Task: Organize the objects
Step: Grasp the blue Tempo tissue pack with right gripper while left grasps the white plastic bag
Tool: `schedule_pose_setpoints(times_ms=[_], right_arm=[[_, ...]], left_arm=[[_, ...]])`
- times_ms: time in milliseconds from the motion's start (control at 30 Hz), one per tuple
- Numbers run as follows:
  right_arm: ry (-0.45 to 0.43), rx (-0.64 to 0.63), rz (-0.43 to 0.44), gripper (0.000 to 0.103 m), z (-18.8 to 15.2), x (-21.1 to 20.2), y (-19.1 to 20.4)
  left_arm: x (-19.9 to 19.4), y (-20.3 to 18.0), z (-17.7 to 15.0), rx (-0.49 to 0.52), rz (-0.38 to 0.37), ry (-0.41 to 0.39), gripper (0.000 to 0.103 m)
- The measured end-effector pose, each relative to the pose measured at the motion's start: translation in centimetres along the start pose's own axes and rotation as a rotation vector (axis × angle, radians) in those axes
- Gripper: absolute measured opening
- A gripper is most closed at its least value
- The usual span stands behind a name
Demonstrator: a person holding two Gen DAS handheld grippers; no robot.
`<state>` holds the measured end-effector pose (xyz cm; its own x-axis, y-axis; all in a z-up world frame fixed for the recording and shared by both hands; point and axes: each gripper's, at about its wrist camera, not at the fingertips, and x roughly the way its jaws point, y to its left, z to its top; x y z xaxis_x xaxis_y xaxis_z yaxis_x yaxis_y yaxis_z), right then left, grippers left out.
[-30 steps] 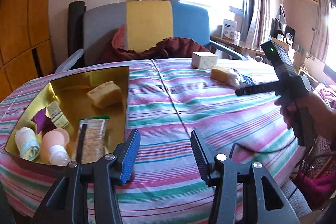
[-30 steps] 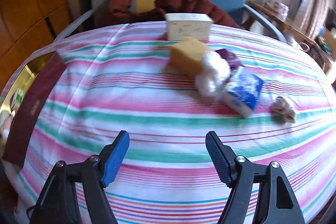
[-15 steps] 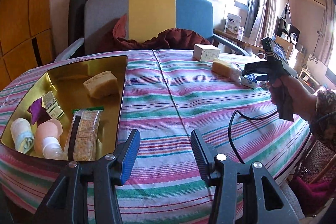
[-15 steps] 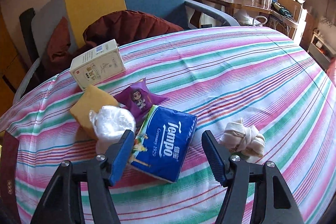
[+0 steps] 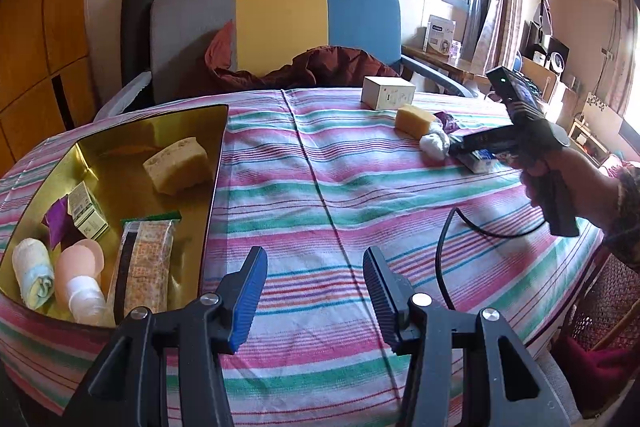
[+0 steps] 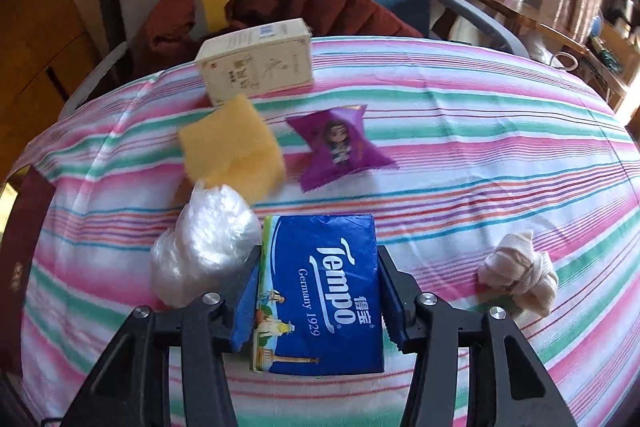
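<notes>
Lower centre of the right wrist view: blue plastic tissue pack (image 6: 320,291) printed "Tempo Germany 1929", between the closing jaws of the right gripper (image 6: 318,291), pads at both sides. Crumpled clear plastic bag (image 6: 204,247) touching at left; yellow sponge block (image 6: 232,147), purple snack packet (image 6: 340,147) above. Left gripper (image 5: 316,291) apart, empty, beside gold metal tray (image 5: 216,155).

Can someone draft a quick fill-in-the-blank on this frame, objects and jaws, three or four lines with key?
1. The right gripper has its jaws closing around the blue ____ pack.
2. The left gripper hovers with ____ between its jaws.
3. The gold tray holds a sponge; the yellow sponge outside it lies on the ____.
4. The purple snack packet lies ____ the tray.

Missing words: tissue; nothing; tablecloth; outside
</notes>
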<state>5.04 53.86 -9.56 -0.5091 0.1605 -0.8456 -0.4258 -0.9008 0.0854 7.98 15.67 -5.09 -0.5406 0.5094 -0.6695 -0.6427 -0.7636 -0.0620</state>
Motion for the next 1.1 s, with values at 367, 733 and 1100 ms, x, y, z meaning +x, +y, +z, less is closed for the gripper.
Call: schedule_pose_setpoints(times_ms=[367, 733, 1100], right_arm=[[0.017, 0.044, 0.033, 0.053, -2.3, -1.6, -3.4], [0.106, 0.015, 0.023, 0.054, -1.8, -1.5, -3.1], [0.151, 0.045, 0.044, 0.053, -1.3, -1.2, -4.1]], left_arm=[[4.7, -3.4, 4.3, 0.019, -0.099, 0.066, 0.056], [13.8, -10.6, 9.6, 0.111, -0.181, 0.171, 0.062], [19.8, -15.6, 12.2, 0.220, -0.221, 0.200, 0.062]])
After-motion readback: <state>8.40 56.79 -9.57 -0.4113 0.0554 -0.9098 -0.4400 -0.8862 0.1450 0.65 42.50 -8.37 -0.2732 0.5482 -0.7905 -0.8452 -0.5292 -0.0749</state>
